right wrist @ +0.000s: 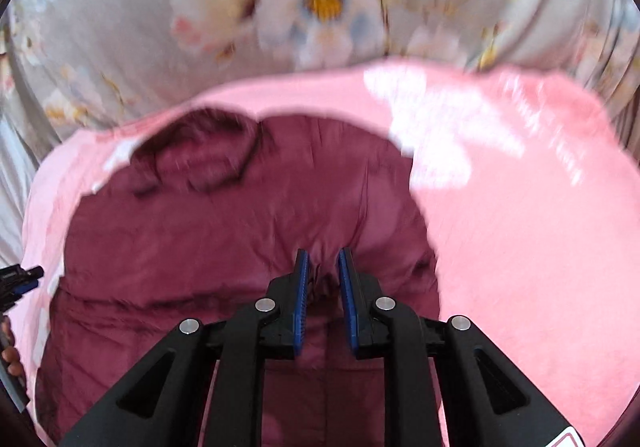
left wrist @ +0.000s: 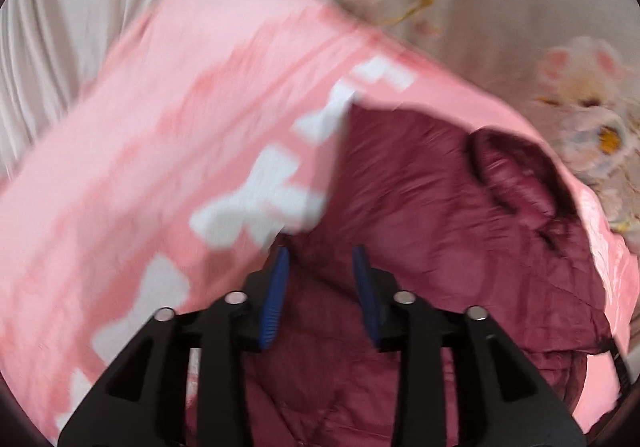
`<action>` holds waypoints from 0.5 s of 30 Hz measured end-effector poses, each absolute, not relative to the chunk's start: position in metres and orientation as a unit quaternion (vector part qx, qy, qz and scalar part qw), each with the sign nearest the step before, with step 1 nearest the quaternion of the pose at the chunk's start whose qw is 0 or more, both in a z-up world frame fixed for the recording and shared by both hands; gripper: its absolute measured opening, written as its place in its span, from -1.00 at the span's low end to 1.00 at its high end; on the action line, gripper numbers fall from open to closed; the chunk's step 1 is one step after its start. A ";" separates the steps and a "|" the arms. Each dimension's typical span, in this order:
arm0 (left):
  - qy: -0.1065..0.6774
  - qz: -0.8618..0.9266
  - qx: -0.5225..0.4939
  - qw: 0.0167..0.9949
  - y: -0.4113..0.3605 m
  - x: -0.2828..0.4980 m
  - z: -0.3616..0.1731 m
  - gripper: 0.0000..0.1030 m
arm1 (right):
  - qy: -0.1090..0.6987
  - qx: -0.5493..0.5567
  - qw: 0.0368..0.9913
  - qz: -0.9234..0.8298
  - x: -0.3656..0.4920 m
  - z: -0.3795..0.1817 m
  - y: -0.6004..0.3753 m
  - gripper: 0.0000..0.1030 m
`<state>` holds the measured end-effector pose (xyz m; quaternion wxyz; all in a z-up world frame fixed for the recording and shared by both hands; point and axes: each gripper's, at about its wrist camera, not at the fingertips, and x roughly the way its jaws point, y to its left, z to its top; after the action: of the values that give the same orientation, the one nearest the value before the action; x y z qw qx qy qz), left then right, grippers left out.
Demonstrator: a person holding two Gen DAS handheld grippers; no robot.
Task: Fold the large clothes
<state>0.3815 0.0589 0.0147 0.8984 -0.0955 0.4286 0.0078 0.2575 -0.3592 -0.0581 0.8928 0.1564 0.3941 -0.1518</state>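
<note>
The big pink jacket [right wrist: 520,247] with its dark red lining [right wrist: 240,239] lies open on the bed with the flowery sheet [right wrist: 280,7], and the right tongs [right wrist: 323,259] are pinching a bunch of the lining. The left tongs [left wrist: 321,259] are spread apart with nothing in them, right by a pink flap with white shapes [left wrist: 260,199]. The slippery lining could slide out of that small pinch, and the puffy flap could flop back over it and get in the way.
</note>
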 end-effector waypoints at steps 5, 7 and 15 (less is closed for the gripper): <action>0.418 -0.061 -0.066 0.904 -0.009 0.392 0.036 -0.11 | 0.381 0.157 0.904 -0.112 0.288 -0.040 -0.334 -0.62; 0.428 -0.063 -0.044 0.900 -0.031 0.402 0.024 -0.11 | 0.393 0.155 0.902 -0.091 0.301 -0.047 -0.324 -0.63; 0.475 -0.038 -0.005 0.879 -0.048 0.414 -0.051 -0.11 | 0.458 0.168 0.871 -0.056 0.322 -0.108 -0.310 -0.83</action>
<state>0.4140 -0.0482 -0.0506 0.8790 -0.0052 0.4753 -0.0382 0.3223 -0.3099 -0.1075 0.8710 0.1684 0.4582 -0.0556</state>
